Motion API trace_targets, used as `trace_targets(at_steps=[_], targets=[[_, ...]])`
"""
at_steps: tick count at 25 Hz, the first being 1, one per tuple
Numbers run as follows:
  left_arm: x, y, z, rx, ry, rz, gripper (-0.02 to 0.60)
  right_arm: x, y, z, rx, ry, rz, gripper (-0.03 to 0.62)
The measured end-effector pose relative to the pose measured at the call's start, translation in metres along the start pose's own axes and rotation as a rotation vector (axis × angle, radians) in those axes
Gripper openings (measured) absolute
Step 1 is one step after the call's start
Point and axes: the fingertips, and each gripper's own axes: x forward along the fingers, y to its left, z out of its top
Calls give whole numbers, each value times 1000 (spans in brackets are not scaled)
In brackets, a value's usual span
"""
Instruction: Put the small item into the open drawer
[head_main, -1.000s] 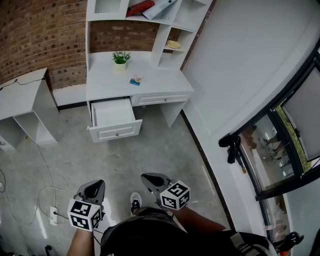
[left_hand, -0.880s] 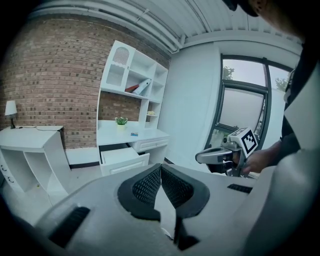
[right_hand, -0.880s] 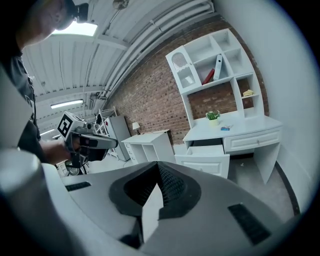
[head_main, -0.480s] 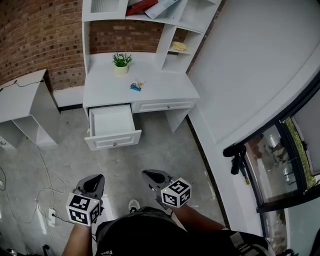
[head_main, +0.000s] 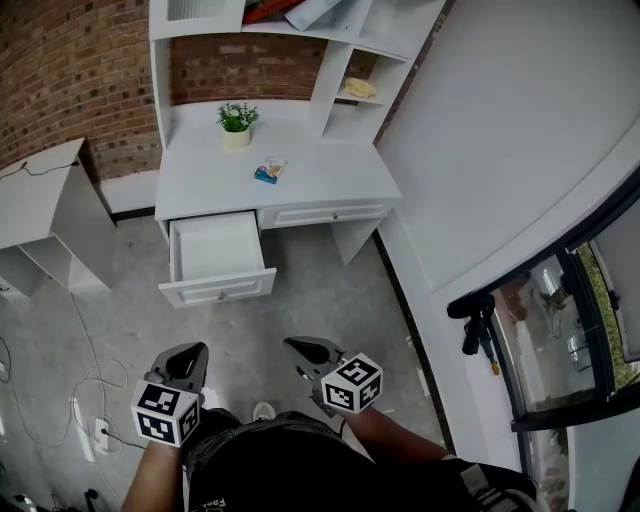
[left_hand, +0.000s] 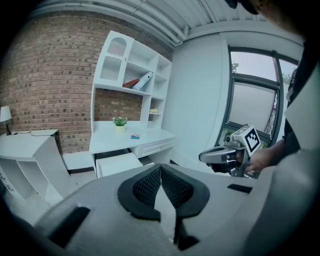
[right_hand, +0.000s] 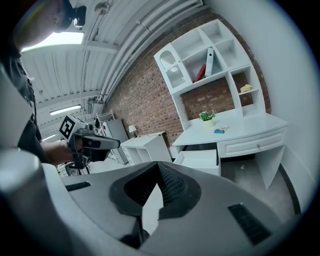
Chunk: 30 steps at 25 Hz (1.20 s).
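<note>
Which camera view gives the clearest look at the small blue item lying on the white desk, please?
The head view: it looks down on the small blue item, clear against the white desk top. Both gripper views show it only as a tiny, distant speck on that desk.

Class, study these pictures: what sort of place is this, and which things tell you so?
Probably a study or home-office room, perhaps a staged one: a white desk with an open drawer stands against a brick wall, shelves above it, a small potted plant on top.
</note>
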Motion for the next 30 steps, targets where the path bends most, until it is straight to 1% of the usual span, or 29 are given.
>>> trace_targets(at_steps=[6,10,16,23,25,28,30], targets=[[13,9,2,-19,13,3,18,10,-12,-1,18,27,6,6],[25,22,2,-28,16,3,18,23,-20,2,13,35,4,6],[53,44,17,-20,0,-28,18,45,-39,14,3,53,-14,6],[92,86,50,0,-11,-68,18,84,-66,47,-7,65,-51,6],[102,103,58,16,-4,-79,18,100,-70,59,-37,72,-60,6],[121,131,72,32,6,-97,18,127,-77,76,-111,90,-83,6],[132,149,80,39,8,-110,18,145,-84,86,-105,89,-99,6]])
